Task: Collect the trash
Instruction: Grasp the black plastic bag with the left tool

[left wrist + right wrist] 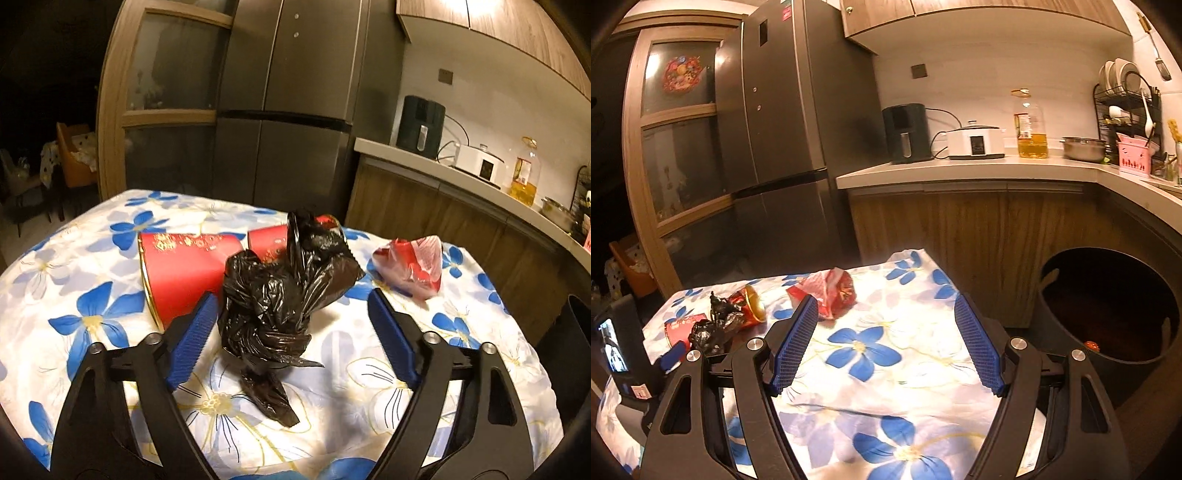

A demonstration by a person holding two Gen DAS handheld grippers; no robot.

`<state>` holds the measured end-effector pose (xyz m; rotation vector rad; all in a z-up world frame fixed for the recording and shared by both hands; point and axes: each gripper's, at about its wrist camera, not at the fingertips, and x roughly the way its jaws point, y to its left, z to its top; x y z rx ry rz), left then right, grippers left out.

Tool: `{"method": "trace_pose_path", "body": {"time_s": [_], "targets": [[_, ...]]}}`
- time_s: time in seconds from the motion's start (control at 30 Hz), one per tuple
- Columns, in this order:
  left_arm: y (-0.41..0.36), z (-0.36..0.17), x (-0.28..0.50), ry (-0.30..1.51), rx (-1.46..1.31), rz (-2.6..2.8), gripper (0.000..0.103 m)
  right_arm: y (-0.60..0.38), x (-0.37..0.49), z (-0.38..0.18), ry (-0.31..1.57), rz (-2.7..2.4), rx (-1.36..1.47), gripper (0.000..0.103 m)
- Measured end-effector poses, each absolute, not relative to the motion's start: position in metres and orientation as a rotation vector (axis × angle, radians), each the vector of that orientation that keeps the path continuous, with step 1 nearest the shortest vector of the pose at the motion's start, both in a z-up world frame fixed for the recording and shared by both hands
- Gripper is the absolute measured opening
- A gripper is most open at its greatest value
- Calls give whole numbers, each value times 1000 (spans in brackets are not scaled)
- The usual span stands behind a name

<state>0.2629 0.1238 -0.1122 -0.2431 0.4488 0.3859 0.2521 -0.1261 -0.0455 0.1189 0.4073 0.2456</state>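
Two tongs, both wide and empty: left tongs (288,325) straddle crumpled black bag (280,291), light, limp, slippery; best pinched at its knotted neck. Right tongs (886,339) hover over worktop (923,369).

glossy crinkled black plastic bag (280,295)

Home kitchen, tall grey refrigerator (779,122) standing against the wall, worktop (960,168) carrying an air fryer (907,133), white cooker (975,143), oil bottle (1030,125), steel pot (1084,147), dish rack (1126,107) holding plates, wooden cabinets (960,229) sitting underneath, flowered tablecloth (886,354) covering a table.
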Motion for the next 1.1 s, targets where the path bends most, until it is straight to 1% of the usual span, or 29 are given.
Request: {"method": "trace_pose_path", "body": {"time_s": [0.03, 0.1, 0.2, 0.33, 0.47, 0.5, 0.53, 0.63, 0.8, 1.1], "targets": [[126, -114, 264, 462, -255, 385, 73, -124, 253, -46, 410, 249, 117, 75], [128, -117, 267, 481, -270, 384, 68, -120, 254, -47, 412, 254, 113, 75], [132, -121, 270, 496, -286, 378, 57, -115, 256, -48, 417, 258, 108, 75], [135, -126, 271, 515, -303, 372, 36, -110, 257, -51, 428, 269, 100, 75], [132, -128, 271, 521, -295, 349, 19, -106, 259, -54, 437, 281, 93, 75], [131, -127, 270, 516, -293, 344, 17, -104, 260, -54, 439, 285, 93, 75], [131, -127, 268, 511, -294, 341, 12, -103, 261, -54, 440, 288, 92, 75], [131, -122, 257, 489, -312, 326, 9, -97, 263, -55, 442, 300, 85, 75], [133, -107, 222, 435, -334, 321, 9, -79, 272, -60, 452, 335, 75, 75], [150, -80, 175, 338, -310, 370, 9, -6, 300, -58, 410, 476, 40, 75]]}}
